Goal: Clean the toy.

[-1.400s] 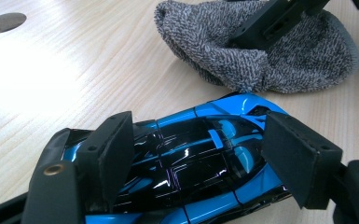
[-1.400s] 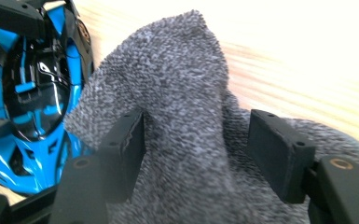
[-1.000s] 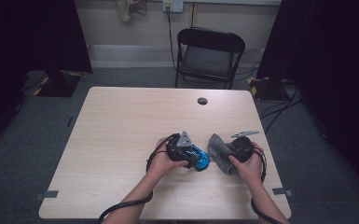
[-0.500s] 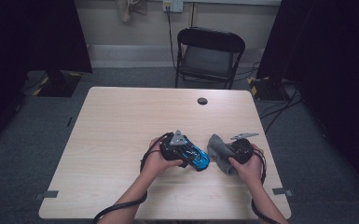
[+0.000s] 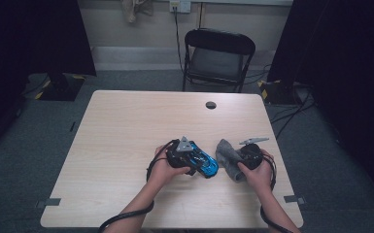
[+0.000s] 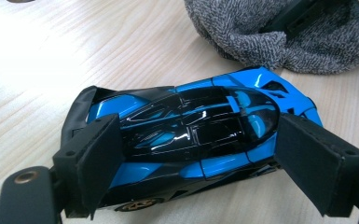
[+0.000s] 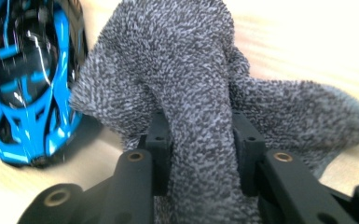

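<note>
A blue and black toy car (image 6: 191, 130) lies on the wooden table (image 5: 126, 145). My left gripper (image 6: 196, 172) straddles it, one pad against each side; its jaws have just been opening a little, with the car still between them. In the high view this gripper (image 5: 196, 162) is over the car (image 5: 209, 167) at the table's front. Right of the car is a crumpled grey sock (image 5: 226, 158). My right gripper (image 7: 200, 158) has just been closing and now pinches a fold of the sock (image 7: 191, 70). The car's nose (image 7: 23, 84) sits just left of the sock.
A black folding chair (image 5: 218, 53) stands behind the table's far edge. A small dark round cable hole (image 5: 211, 105) is near the far edge. Cables trail from both grippers off the front edge. Bare tabletop stretches to the left and far side.
The left hand has shifted slightly over the car. The right hand stays at the sock, which looks a little more bunched.
</note>
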The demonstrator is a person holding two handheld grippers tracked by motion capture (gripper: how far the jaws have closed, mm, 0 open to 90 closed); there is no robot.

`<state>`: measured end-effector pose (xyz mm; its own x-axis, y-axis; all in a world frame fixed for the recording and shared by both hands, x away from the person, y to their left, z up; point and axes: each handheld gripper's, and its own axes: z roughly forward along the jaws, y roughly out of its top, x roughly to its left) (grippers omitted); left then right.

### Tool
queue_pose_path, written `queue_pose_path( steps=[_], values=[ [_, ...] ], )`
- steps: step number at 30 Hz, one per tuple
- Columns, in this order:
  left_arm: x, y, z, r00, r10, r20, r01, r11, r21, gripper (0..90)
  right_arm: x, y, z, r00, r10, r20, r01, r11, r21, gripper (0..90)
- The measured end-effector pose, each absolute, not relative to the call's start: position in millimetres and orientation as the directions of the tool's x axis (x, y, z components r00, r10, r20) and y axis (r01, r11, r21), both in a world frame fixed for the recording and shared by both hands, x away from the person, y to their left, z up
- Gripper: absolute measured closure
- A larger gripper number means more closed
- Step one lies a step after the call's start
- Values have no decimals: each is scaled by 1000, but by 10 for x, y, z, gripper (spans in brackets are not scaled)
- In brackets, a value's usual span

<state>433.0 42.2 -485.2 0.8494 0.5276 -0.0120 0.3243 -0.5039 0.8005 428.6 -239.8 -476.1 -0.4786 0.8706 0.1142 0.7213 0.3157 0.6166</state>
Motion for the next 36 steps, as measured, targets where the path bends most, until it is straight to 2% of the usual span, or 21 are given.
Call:
queue_pose_path(
  steps=[9, 13, 20, 23, 29, 36],
  values=[
    [4313, 417, -4873, 843, 537, -13, 323, -488, 811, 147, 4491, -2213, -4555, -455, 887, 81, 689, 293, 664, 691],
    [4310, 428, -4884, 845, 535, -14, 318, -481, 817, 147, 4616, -2017, -4588, -444, 892, 84, 692, 281, 665, 690],
    [4301, 450, -4913, 847, 531, -13, 304, -463, 833, 147, 4788, -1695, -4613, -425, 905, 32, 685, 298, 665, 687],
    [4299, 461, -4922, 846, 533, -11, 299, -457, 838, 150, 4826, -1563, -4644, -455, 890, 34, 687, 326, 649, 685],
    [4317, 471, -4949, 839, 545, 19, 277, -457, 845, 183, 4779, -1405, -4736, -580, 815, -10, 638, 461, 617, 692],
    [4303, 433, -4927, 839, 543, 15, 289, -469, 834, 183, 4737, -1540, -4774, -598, 800, 53, 639, 436, 634, 695]
  ],
)
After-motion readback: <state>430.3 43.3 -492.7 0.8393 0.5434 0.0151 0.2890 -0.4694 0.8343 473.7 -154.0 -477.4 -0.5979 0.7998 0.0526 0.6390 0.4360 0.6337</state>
